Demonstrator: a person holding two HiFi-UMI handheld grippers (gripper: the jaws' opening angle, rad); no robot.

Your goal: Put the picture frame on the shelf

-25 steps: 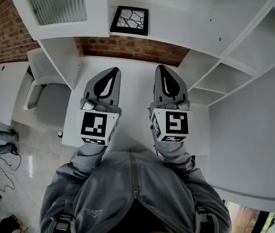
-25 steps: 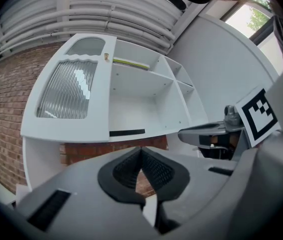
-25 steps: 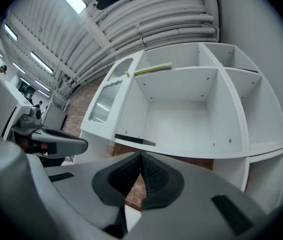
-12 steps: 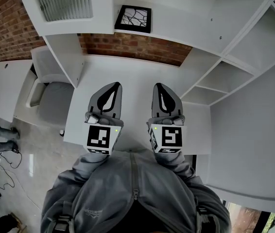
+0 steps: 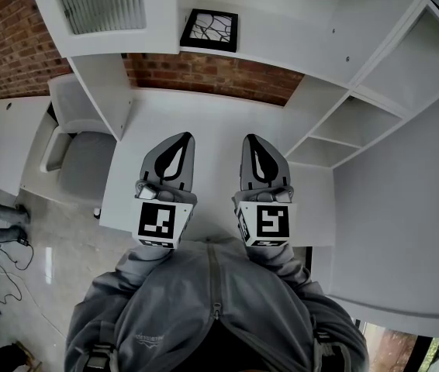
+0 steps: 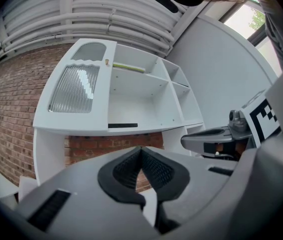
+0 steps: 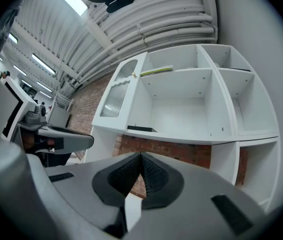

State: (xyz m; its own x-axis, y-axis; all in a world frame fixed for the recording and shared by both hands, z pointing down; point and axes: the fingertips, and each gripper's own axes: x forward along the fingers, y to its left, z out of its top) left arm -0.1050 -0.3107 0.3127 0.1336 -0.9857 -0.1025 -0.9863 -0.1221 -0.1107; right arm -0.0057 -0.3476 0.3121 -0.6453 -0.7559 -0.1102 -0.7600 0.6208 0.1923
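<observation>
Both grippers have drawn back toward the body since a second ago, sitting lower in the head view, while the black square picture frame (image 5: 210,29) with its pale branching-line print has kept its place. It lies flat on the bottom board of the white open-fronted shelf unit (image 5: 297,49), in the wide compartment just right of the ribbed glass cabinet door (image 5: 99,2); the gripper views show it as a dark strip (image 6: 122,125) (image 7: 141,129) at that board's front edge.

Below the shelf unit runs a red brick wall (image 5: 204,74), and under that a plain white desk top (image 5: 212,115), over which the grippers hover. A grey padded chair (image 5: 80,161) stands at the desk's left end, and loose black cables (image 5: 10,258) trail on the glossy floor. A thin yellow-green strip (image 6: 129,67) (image 7: 156,71) lies on a higher shelf. Nothing stands between the grippers and the frame.

No words can be read: each marker cube (image 5: 157,222) (image 5: 266,222) bears only black-and-white squares, and the small print on the grey zipped jacket (image 5: 212,308) is too small.

The grey left gripper (image 5: 178,139) (image 6: 141,149) and grey right gripper (image 5: 252,139) (image 7: 140,155) are held side by side, parallel, pointing at the shelves, well apart from the frame. Each has its black ribbed pads pressed tip to tip with nothing between them
</observation>
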